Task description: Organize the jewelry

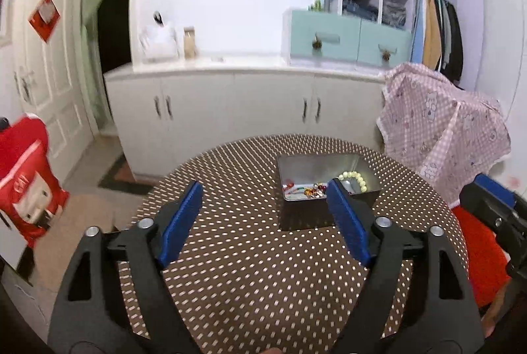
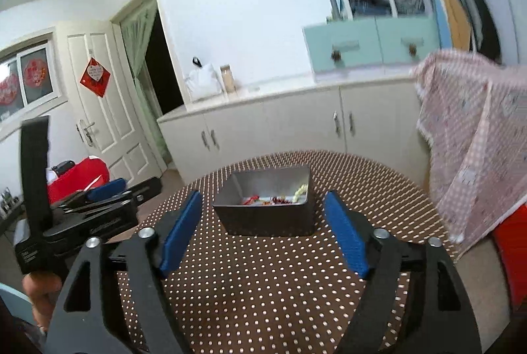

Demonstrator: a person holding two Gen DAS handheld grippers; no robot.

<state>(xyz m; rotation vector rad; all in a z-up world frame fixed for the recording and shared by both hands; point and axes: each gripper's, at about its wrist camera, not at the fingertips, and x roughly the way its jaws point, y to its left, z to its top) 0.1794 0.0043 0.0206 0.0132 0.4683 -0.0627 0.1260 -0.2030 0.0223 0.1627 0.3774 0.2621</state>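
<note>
A grey metal tin [image 1: 303,167] [image 2: 257,186] stands on the round brown dotted table [image 1: 250,281] [image 2: 263,288], towards its far side. Inside lie a pale bead bracelet [image 1: 357,177] [image 2: 300,191] and a heap of small coloured jewelry [image 1: 309,189] [image 2: 266,199]. My left gripper [image 1: 265,217] is open above the table's near half, blue pads wide apart and nothing between them; its right pad overlaps the tin's near right corner in the picture. My right gripper [image 2: 263,230] is open too, short of the tin and empty. Each gripper shows at the other view's edge [image 1: 494,205] [image 2: 98,205].
A pink checked cloth [image 1: 441,123] [image 2: 477,139] hangs over something at the table's right. A red bag [image 1: 23,169] stands on the floor at left. White cabinets [image 1: 237,103] run behind the table, with teal drawers [image 1: 346,41] on top. A hand [image 2: 42,291] holds the left gripper.
</note>
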